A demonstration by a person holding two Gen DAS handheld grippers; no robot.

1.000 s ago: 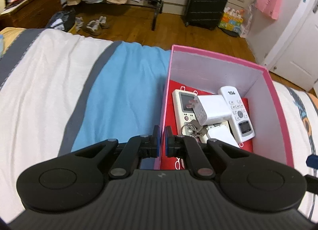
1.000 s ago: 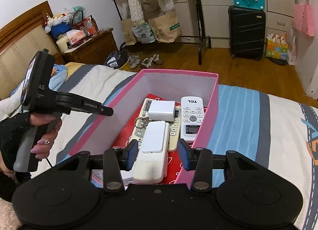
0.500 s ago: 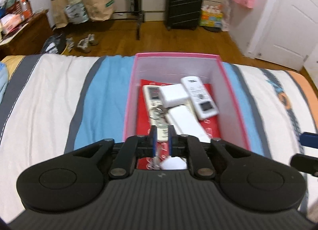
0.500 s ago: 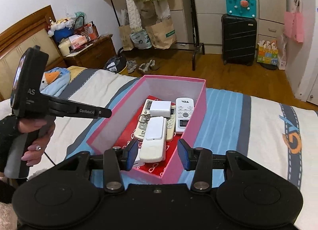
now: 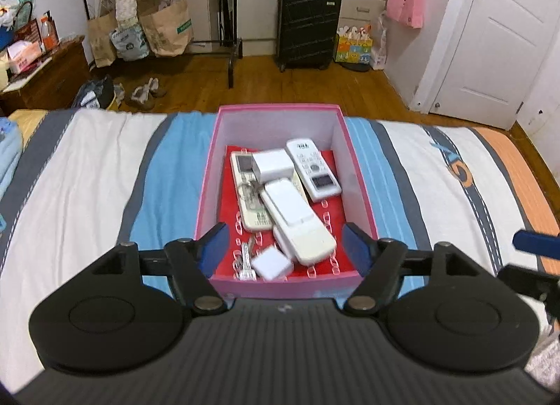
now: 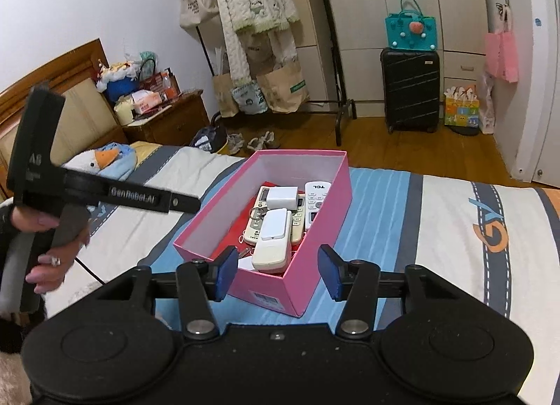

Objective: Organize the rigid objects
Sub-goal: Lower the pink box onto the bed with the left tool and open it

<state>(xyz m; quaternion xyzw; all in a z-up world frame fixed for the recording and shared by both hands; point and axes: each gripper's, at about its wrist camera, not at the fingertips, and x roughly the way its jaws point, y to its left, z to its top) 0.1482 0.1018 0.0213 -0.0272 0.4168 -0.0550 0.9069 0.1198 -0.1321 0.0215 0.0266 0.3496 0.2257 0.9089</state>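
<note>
A pink box (image 5: 280,279) on the bed holds remotes (image 5: 295,223), long axes running away from both grippers. Left gripper (image 5: 285,244) and right gripper (image 6: 276,270) hover before the box, jaws opening, empty; left looks nearer.

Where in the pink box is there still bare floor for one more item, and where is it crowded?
In the pink box, bare red floor shows along the right wall, below the TCL remote, and a thinner strip on the left, beside the beige remote. The middle and near left corner are crowded: white remote, adapter, small charger.
</note>
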